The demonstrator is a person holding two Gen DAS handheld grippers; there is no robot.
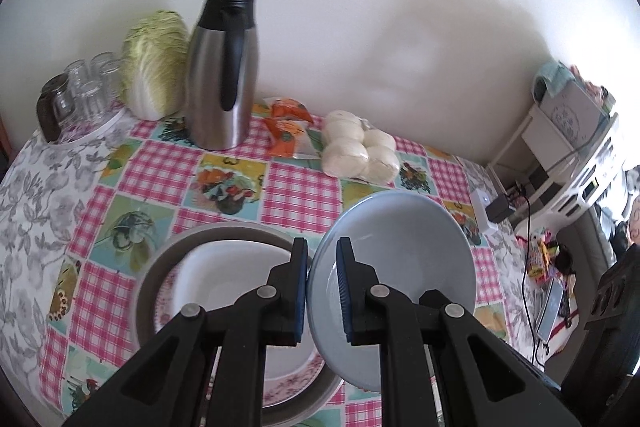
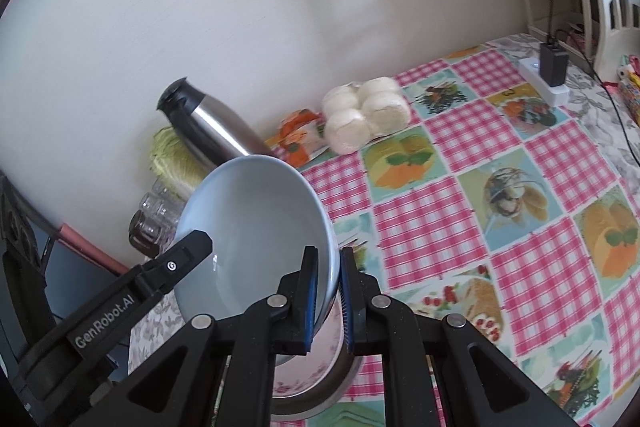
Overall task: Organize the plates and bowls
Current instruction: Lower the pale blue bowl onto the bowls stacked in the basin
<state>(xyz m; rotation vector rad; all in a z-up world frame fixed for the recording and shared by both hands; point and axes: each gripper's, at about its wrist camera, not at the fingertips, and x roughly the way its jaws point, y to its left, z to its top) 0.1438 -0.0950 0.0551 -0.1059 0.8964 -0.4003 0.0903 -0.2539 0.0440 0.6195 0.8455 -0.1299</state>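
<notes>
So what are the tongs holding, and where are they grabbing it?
Both tongs hold the same light blue bowl by its rim: the left tongs pinch one edge and the right tongs pinch the opposite edge. It is tilted above the stacked plates.

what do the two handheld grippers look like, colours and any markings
Both the left gripper and the right gripper are matte black plastic with angular linkage arms, joined by round silver pivot pins. Their jaws are lined with ribbed blue pads. In the right wrist view, white "GenRobot.AI" lettering runs along the left gripper's side. No sleeves or hands show.
</notes>
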